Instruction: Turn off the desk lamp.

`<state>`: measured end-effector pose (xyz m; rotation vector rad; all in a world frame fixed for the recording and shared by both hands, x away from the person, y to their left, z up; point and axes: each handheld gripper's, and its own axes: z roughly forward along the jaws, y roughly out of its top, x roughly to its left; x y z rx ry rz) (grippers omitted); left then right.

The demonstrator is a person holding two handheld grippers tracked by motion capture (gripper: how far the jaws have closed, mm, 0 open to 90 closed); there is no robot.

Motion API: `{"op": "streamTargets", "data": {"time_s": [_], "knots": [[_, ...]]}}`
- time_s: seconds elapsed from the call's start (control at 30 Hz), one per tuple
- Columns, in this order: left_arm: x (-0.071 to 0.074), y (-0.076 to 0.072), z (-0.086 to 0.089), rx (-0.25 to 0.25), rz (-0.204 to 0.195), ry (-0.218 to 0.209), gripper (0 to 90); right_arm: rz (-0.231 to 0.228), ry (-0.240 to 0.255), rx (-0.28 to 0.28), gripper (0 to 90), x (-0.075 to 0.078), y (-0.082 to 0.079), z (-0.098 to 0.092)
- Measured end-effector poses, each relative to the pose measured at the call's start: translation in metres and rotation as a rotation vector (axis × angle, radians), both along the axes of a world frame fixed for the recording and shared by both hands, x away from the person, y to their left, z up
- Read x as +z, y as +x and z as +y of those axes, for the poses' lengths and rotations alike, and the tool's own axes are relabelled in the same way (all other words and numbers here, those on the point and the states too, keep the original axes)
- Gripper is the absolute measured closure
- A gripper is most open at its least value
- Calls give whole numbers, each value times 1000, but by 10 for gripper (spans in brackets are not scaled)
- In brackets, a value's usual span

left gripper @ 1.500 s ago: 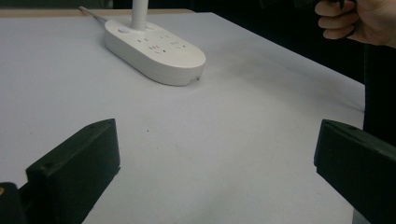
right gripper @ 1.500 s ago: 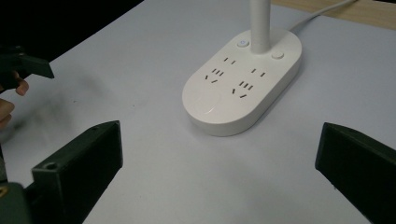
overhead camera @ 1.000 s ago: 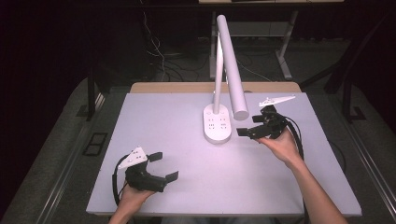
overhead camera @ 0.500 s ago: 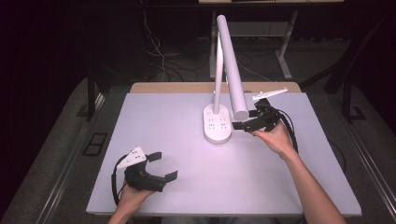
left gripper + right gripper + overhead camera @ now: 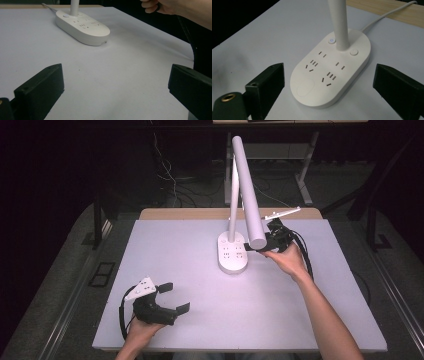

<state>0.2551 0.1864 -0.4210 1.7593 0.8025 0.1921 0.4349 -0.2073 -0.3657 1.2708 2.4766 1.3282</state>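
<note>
Two buttons and unlabelled socket slots mark the lamp base (image 5: pixel 332 72), which stands far-centre on the table (image 5: pixel 165 250). Right gripper (image 5: pixel 257 247), just beside the base, has been closing slightly, jaws apart, empty. Left gripper (image 5: pixel 175 297), well nearer the person, gapes empty.

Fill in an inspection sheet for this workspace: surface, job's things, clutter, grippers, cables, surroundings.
Surface: pale table, wooden strip along far edge.
Job's things: white lamp upright, oval base with sockets and two buttons; head slants over the base.
Clutter: nothing seen.
Grippers: right gripper open beside the base, jaws have just been closing, nothing between them; left gripper open, near edge.
Cables: white lamp cord runs off the far edge.
Surroundings: dark floor, desk legs, loose wires.
</note>
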Motion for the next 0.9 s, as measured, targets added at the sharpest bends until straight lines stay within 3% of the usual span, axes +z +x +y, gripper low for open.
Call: {"op": "streamTargets", "data": {"time_s": [0.17,0.37,0.77,0.9], "knots": [[0,0,0,-1,0,-1,0,11,5,2,215,-1,5,0],[0,1,0,-5,-3,4,0,13,-6,8,398,0,15,1],[0,0,1,-1,-3,-1,0,25,4,22,638,-3,38,8],[0,0,1,-1,-3,-3,0,18,-16,1,808,-6,48,10]]}}
